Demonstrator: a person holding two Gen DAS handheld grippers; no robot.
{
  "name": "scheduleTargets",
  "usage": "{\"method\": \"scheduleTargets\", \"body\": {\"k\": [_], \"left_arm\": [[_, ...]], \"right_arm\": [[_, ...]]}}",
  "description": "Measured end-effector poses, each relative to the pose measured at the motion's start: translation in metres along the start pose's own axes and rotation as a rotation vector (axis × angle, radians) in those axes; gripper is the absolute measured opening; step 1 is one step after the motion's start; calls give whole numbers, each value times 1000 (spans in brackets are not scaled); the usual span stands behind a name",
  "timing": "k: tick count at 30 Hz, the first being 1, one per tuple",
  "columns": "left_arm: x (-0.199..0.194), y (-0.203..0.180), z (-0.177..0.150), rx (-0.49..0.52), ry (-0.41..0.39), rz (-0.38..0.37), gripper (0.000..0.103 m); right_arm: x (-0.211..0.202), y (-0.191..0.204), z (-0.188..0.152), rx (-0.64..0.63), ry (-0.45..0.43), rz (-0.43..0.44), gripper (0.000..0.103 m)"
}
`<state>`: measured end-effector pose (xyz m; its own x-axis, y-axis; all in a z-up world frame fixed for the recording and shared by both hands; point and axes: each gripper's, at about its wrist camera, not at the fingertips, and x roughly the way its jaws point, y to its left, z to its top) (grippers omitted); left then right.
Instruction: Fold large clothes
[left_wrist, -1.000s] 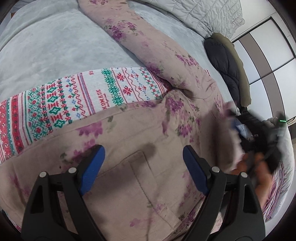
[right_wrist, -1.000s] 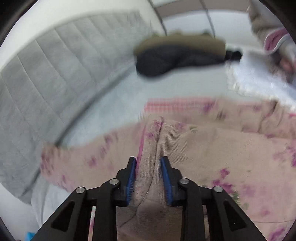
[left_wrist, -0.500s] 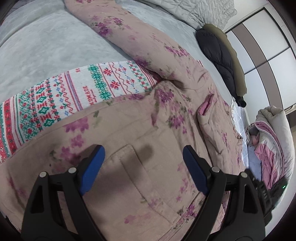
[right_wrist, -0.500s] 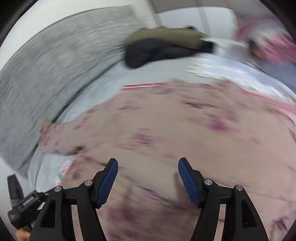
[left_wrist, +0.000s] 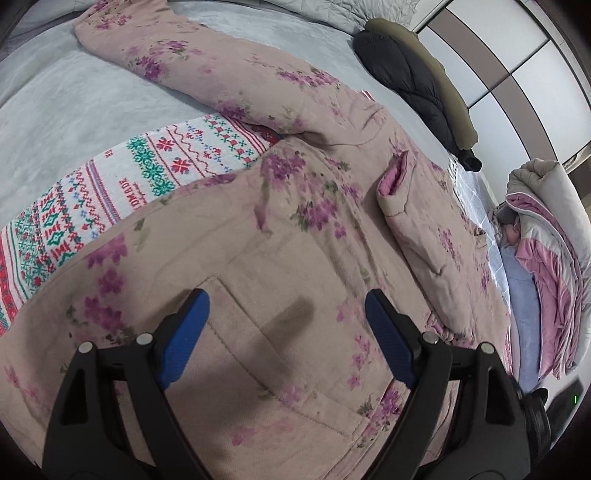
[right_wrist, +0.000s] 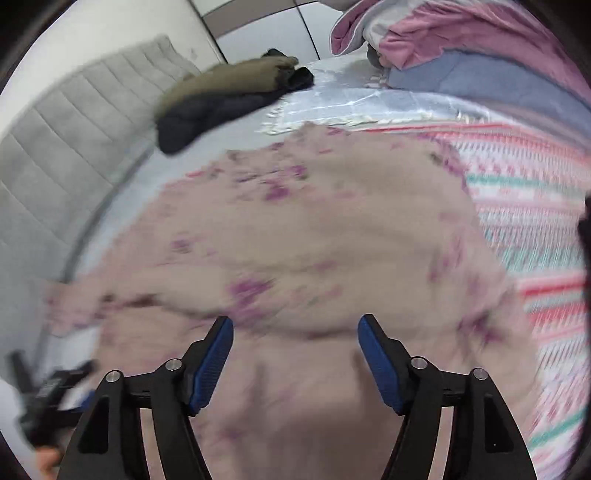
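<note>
Setting: grey bed cover (left_wrist: 66, 96), padded headboard (right_wrist: 55, 155) at the far left, wardrobe doors beyond.
Garment: pink floral padded coat (left_wrist: 295, 229) spread across the bed, over a patterned knit blanket (left_wrist: 110, 192).
Just changed: the sleeve (left_wrist: 397, 192) pinched a second ago now lies folded onto the coat's chest.
Right gripper (right_wrist: 295, 358): jaws have just been opening; nothing between them.
Left gripper (left_wrist: 286, 332): wide apart, empty, above the pocket.
Meaning: one sleeve seems folded in; the far-left sleeve is probably next.
Writing: blanket lettering, too small to read.
</note>
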<state>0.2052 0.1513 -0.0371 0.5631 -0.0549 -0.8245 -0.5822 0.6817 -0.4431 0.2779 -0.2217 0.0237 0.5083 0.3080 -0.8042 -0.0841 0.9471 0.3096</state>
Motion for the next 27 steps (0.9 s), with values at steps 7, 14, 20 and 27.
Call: {"method": "scheduleTargets", "body": {"k": [7,14,20,27], "left_arm": [[-15,31,21,25,-16,33,86],[-29,121,111,-119,-103,171,86],[-13,191,194,-235,-148,258,86],[16,230,236,-329,-252,240,86]], "right_arm": [[-14,0,-90,153,114,160,85],[6,-45,-114,266,108,185,85],[-13,-62,-109,282,31,167,85],[-9,-71,-113,323,35,145,85]]}}
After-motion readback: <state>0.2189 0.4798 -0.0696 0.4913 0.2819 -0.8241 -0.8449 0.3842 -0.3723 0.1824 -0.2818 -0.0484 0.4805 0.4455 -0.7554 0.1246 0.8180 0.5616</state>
